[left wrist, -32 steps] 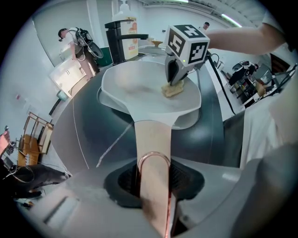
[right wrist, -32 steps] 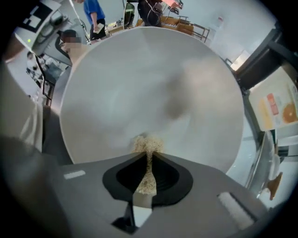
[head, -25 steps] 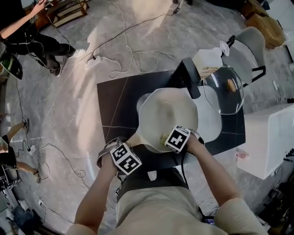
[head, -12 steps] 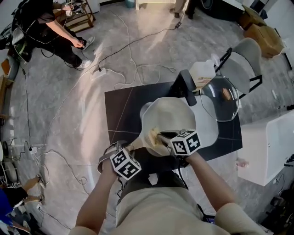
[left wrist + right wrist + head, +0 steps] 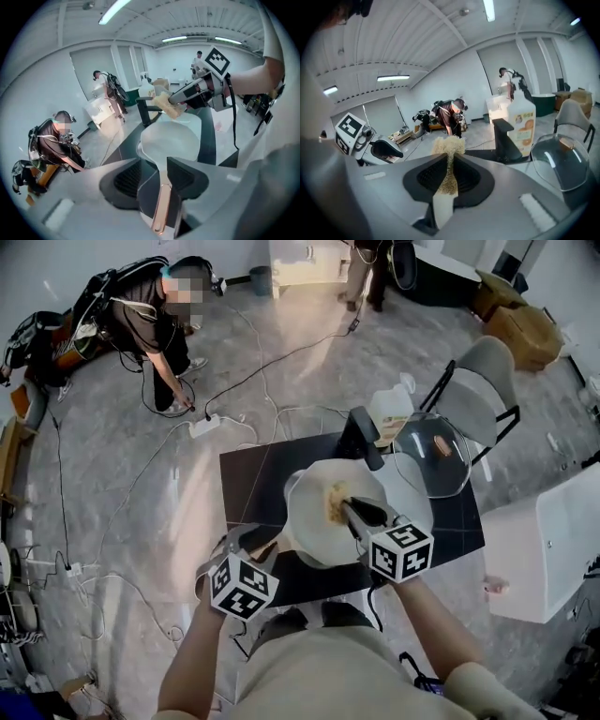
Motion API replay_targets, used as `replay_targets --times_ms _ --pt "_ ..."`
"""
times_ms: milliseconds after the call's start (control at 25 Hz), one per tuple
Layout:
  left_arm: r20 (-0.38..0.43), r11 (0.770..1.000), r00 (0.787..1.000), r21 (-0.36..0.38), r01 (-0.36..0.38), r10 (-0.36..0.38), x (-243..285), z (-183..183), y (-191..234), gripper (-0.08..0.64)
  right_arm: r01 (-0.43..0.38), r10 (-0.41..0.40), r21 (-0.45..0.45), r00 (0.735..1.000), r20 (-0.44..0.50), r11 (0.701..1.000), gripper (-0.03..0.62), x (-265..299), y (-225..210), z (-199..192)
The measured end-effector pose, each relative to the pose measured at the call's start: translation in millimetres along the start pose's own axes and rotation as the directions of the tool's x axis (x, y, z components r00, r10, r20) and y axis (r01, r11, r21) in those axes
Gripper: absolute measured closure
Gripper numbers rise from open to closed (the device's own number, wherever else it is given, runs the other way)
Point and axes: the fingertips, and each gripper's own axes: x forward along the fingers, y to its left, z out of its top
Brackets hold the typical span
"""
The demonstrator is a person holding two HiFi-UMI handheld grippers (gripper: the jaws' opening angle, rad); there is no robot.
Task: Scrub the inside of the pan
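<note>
Coppery pan handle sits clamped in left gripper, jaws just closing; right gripper pinches fibrous scrubber.

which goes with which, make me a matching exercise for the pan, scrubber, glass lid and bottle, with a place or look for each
1 pan
2 scrubber
3 glass lid
4 bottle

a standing at the far edge of the table
b clamped in the right hand-held gripper
c cream inside, copper-coloured handle
d lying on the table, right of the pan

Pairs: 1-c, 2-b, 3-d, 4-a
</note>
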Motion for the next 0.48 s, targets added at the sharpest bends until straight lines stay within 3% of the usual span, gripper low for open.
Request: replay_targets --times_ms 240,480 --pt "0.191 0.996 0.978 0.025 -0.087 0.081 -38.7 48.8 8.5 0.414 0.07 -0.05 -0.11 0.984 0.169 0.991 0.548 -48.9 22.0 55.5" --pt "0.337 0.988 0.93 -0.01 -0.155 0.149 -81.3 90.8 20.4 0.449 0.136 -0.085 -0.15 0.949 0.302 0.979 0.548 -97.2 39.0 100.5"
